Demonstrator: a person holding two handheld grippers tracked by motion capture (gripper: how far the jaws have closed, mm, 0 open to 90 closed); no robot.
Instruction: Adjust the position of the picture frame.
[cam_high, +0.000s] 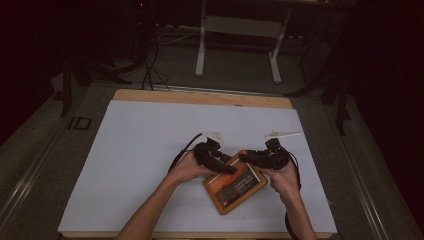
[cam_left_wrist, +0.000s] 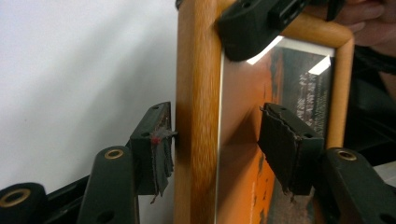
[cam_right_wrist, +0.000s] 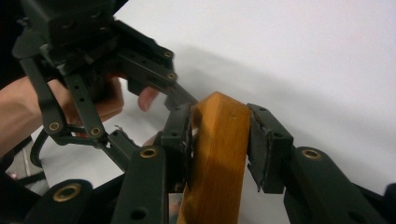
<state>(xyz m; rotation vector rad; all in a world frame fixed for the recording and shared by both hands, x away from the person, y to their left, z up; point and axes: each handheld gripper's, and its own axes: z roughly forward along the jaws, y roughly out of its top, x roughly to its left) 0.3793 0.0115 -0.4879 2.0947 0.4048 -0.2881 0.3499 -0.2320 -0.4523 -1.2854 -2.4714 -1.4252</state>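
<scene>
A wooden picture frame (cam_high: 235, 189) with an orange print lies askew on the white sheet near the front edge. My left gripper (cam_high: 226, 167) reaches over its left side. In the left gripper view the jaws (cam_left_wrist: 219, 135) straddle the frame's side rail (cam_left_wrist: 196, 93). One pad rests at the outer wood edge and the other stands apart over the glass, so this gripper is open. My right gripper (cam_high: 246, 158) is at the frame's far corner. In the right gripper view its pads (cam_right_wrist: 184, 135) press both sides of the wooden corner (cam_right_wrist: 217, 163).
A white sheet (cam_high: 150, 150) covers the table, and a strip of the wooden tabletop (cam_high: 200, 96) shows at the far edge. Beyond it on the floor stand white stand legs (cam_high: 201, 50) and dark cables (cam_high: 150, 70). Both forearms enter from the bottom.
</scene>
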